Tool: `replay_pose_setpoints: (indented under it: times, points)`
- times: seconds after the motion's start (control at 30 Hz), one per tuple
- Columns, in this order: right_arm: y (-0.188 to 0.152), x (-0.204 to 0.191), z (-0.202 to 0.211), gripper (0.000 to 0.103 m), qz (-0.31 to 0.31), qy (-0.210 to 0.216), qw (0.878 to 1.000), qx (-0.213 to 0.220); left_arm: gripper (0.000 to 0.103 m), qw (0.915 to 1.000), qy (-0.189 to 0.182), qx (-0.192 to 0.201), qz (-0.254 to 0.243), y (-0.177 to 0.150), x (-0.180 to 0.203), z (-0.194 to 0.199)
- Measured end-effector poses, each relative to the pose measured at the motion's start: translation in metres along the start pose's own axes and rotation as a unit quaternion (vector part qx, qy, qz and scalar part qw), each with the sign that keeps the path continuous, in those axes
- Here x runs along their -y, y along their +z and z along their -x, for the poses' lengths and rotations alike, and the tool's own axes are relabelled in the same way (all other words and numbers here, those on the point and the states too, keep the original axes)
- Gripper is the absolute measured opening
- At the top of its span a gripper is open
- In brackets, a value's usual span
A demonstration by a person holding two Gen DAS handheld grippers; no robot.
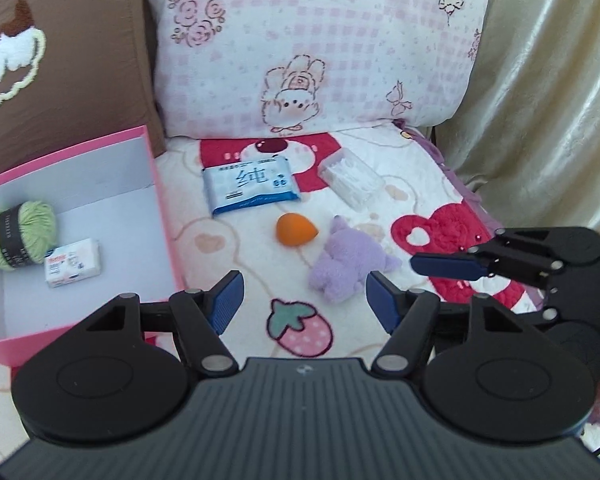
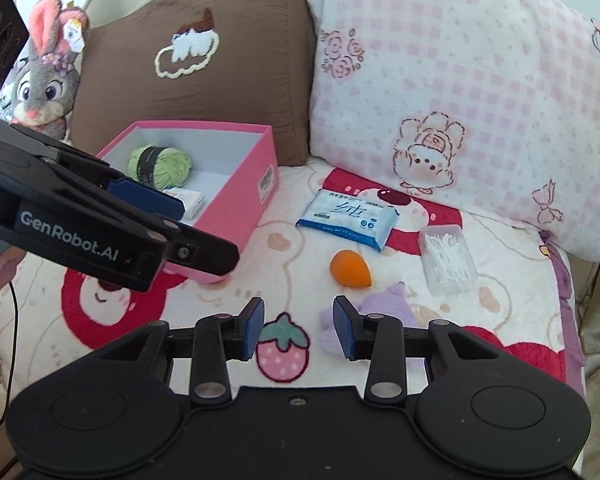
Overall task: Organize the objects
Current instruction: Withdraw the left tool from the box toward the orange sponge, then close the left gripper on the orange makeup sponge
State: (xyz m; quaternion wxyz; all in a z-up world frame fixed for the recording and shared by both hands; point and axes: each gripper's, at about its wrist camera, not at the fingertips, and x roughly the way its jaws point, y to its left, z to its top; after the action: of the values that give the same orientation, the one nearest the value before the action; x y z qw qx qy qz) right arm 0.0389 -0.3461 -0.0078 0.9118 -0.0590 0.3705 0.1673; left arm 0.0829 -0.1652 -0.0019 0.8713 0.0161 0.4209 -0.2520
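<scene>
Blanket point(image 1: 236, 252) with strawberry and heart prints covers the bed in front of you; two pillows stand behind it, a brown pillow point(image 2: 188, 60) and a pink checked pillow point(image 1: 320, 40).

Your left gripper point(image 1: 303, 300) hangs over the blanket with its jaws spread, nothing between the blue pads. Just ahead of its right pad lies the purple plush toy point(image 1: 346, 266).

Your right gripper point(image 2: 299, 330) has its jaws parted more narrowly, also holding nothing; the printed strawberry shows through the gap. The plush sits just beyond its right pad, partly hidden by it.

Loose items on the blanket:
- orange sponge point(image 2: 350, 268), teardrop shape, just beside the plush on its far side
- blue wipes pack point(image 2: 348, 218), lying flat, beyond the sponge
- clear cotton swab box point(image 2: 448, 260), to the right of the wipes, near the checked pillow

Pink box point(image 2: 236, 200) stands open at the left, against the brown pillow. Inside it: green yarn ball point(image 2: 160, 164) with a dark band, and a small white packet point(image 1: 73, 268) just beside the yarn.

Grey rabbit plush point(image 2: 44, 80) sits at the far left, behind the box, beside the brown pillow.
</scene>
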Motion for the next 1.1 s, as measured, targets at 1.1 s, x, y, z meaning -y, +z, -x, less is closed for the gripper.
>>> replay_pose_setpoints:
  times: [1.1]
  points:
    - [-0.013, 0.06, -0.135, 0.069, -0.098, 0.008, 0.995, 0.016, 0.056, 0.9906, -0.006, -0.061, 0.122, 0.047, -0.03, -0.192]
